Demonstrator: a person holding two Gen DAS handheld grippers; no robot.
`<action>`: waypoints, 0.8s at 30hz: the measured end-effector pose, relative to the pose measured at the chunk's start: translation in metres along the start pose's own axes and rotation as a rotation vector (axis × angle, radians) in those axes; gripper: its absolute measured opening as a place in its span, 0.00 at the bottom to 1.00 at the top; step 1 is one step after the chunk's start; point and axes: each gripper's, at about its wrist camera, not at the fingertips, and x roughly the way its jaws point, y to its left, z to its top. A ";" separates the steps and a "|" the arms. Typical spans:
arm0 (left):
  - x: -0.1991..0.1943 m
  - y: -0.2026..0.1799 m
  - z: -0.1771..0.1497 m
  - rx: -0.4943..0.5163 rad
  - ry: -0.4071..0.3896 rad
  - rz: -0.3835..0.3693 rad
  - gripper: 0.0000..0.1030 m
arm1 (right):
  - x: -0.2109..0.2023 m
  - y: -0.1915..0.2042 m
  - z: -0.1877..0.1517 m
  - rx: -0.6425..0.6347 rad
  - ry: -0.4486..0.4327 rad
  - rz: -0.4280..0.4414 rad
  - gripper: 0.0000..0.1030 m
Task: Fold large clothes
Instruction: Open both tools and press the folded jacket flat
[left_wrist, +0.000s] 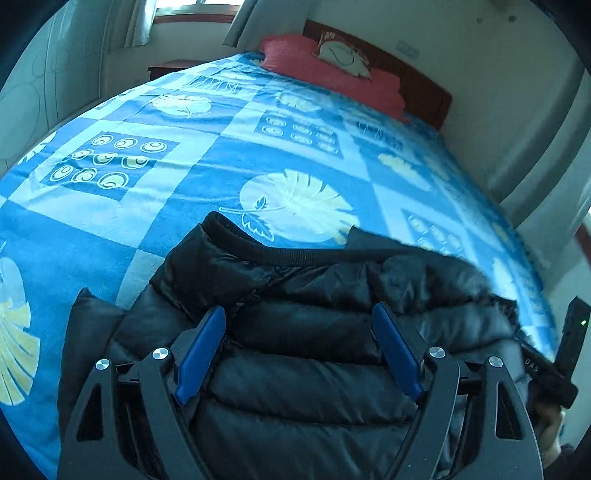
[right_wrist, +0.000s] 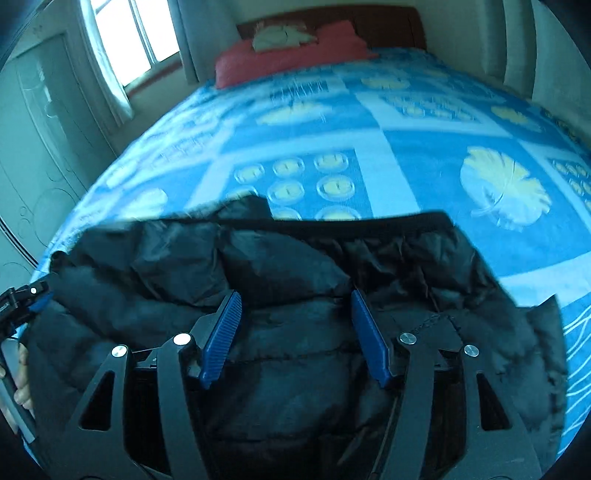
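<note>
A black quilted puffer jacket (left_wrist: 306, 332) lies on the blue patterned bedspread (left_wrist: 229, 155) at the near end of the bed, its ribbed edge away from me. My left gripper (left_wrist: 301, 314) is open above the jacket's left part, jaws wide, nothing between them. In the right wrist view the same jacket (right_wrist: 295, 266) fills the lower frame. My right gripper (right_wrist: 295, 299) is open over its right part, empty. The right gripper's body shows at the right edge of the left wrist view (left_wrist: 554, 362); the left gripper shows at the left edge of the right wrist view (right_wrist: 22, 299).
A red pillow (left_wrist: 332, 70) and a pale cloth item (left_wrist: 343, 51) lie at the headboard (left_wrist: 424, 81). A window (right_wrist: 129, 33) with curtains is on the left, a wardrobe (right_wrist: 33, 140) beside the bed, a wall on the right.
</note>
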 end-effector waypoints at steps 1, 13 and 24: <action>0.004 -0.001 -0.001 0.013 0.004 0.020 0.78 | 0.002 0.002 -0.001 -0.012 -0.003 -0.018 0.60; -0.054 -0.067 -0.010 0.101 -0.082 -0.077 0.78 | -0.049 0.054 -0.001 -0.074 -0.098 0.060 0.59; 0.008 -0.095 -0.025 0.156 0.066 -0.043 0.78 | -0.017 0.077 -0.013 -0.164 0.009 0.031 0.59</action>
